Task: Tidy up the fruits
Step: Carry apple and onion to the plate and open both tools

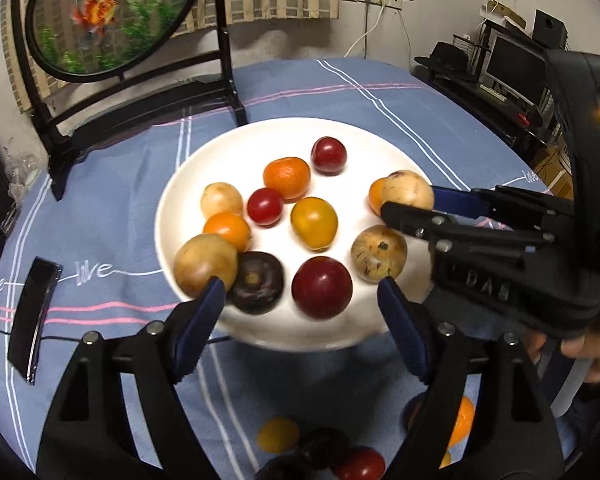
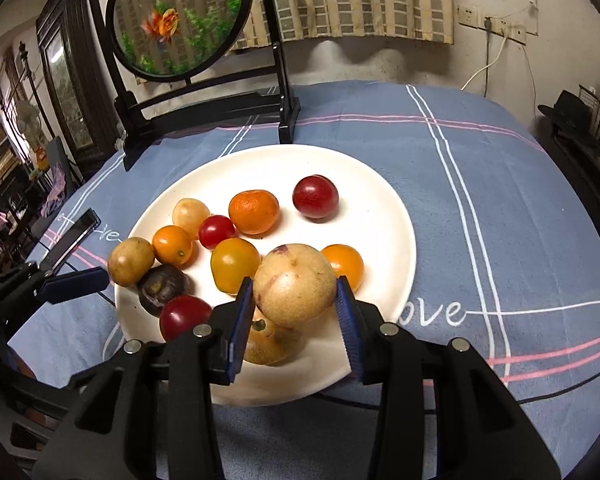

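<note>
A white plate [image 1: 188, 184] [image 2: 380, 216] on the blue tablecloth holds several fruits: red plums, orange tangerines, a yellow tomato [image 1: 314, 223], a dark purple fruit [image 1: 256, 282] and tan passion fruits. My right gripper [image 2: 296, 304] [image 1: 408, 204] is shut on a tan passion fruit [image 2: 295, 290] [image 1: 406, 189] just above the plate's right side. My left gripper [image 1: 300, 316] is open and empty at the plate's near edge, in front of a red plum [image 1: 322, 287]; one of its fingers [image 2: 76, 282] shows in the right wrist view.
Several loose fruits [image 1: 320, 448] lie on the cloth below my left gripper. A black-framed round fish-picture stand [image 1: 112, 16] [image 2: 180, 20] stands behind the plate. A black phone [image 1: 32, 316] lies left of the plate. A shelf with a monitor is at far right.
</note>
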Motion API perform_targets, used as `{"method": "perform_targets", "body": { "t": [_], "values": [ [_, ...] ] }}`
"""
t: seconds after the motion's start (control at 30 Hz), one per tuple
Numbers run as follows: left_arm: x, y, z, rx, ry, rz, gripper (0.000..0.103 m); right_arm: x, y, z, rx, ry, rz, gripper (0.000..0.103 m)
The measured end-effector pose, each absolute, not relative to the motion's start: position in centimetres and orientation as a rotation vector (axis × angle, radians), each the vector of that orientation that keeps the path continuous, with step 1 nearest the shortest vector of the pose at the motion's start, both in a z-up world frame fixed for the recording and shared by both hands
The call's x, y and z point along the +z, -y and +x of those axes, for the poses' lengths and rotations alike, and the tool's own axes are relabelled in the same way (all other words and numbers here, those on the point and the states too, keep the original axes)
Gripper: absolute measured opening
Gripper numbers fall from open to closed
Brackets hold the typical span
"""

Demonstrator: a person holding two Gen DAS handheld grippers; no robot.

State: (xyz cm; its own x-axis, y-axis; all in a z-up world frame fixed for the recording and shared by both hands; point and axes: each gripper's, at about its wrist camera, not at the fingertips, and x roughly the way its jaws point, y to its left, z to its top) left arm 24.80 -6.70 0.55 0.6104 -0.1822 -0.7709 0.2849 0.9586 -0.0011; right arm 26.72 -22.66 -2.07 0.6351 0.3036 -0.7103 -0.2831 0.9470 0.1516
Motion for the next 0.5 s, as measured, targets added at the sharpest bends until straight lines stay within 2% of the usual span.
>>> {"method": "perform_targets", "body": {
  "t": [0.13,0.17,0.2,0.5],
  "values": [
    [0.9,5.9,23.4,-0.256,-0.873,0.122,0.082,-2.1,22.4,27.0,0.331,-0.790,0.025,0.045],
    [1.0,5.5,23.0,-0.249,-0.872,0.120,0.082,-2.2,22.2,27.2,0.332,-0.792,0.027,0.059],
    [1.0,5.3,22.7,-0.241,-0.871,0.118,0.083,-2.2,22.1,27.2,0.323,-0.779,0.032,0.065],
    [1.3,2.3,19.4,-0.191,-0.870,0.105,0.083,-0.1,23.4,23.6,0.294,-0.731,0.047,0.065]
  ]
}}
